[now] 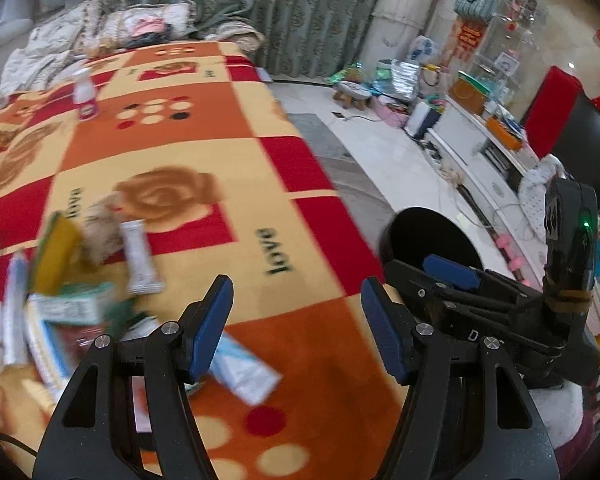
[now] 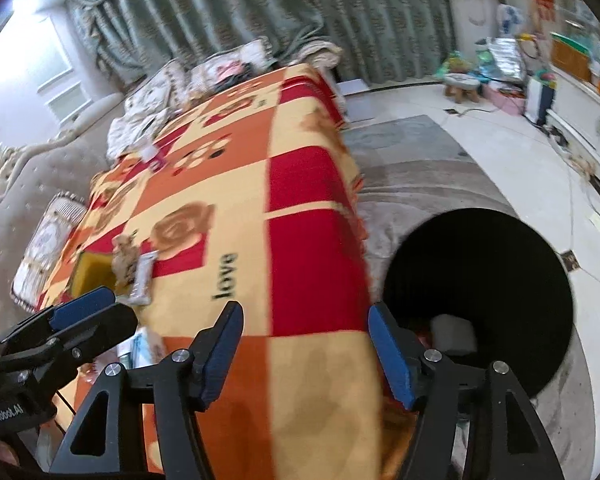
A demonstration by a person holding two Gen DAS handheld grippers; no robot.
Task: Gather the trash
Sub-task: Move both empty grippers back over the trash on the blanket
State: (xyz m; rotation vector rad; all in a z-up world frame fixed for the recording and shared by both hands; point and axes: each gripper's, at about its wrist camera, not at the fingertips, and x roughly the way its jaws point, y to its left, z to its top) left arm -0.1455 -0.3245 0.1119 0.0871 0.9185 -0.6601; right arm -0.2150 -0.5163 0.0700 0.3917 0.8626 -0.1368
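Now both empty: left gripper (image 1: 296, 328) released; right gripper (image 2: 306, 350) too (by bin (image 2: 500, 248)).

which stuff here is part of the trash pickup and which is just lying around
Job: wrappers and cartons piled on the blanket, white bar wrapper, blue-white packet, black bin.
Lying about: spray bottle, pillows, small stool.

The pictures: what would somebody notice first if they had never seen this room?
Probably the bright red, orange and yellow blanket printed with roses and "love", spread over the bed. Next, the messy pile of wrappers on the blanket's near left part in the left wrist view. Then the big black bin on the floor beside the bed, with something pale inside.
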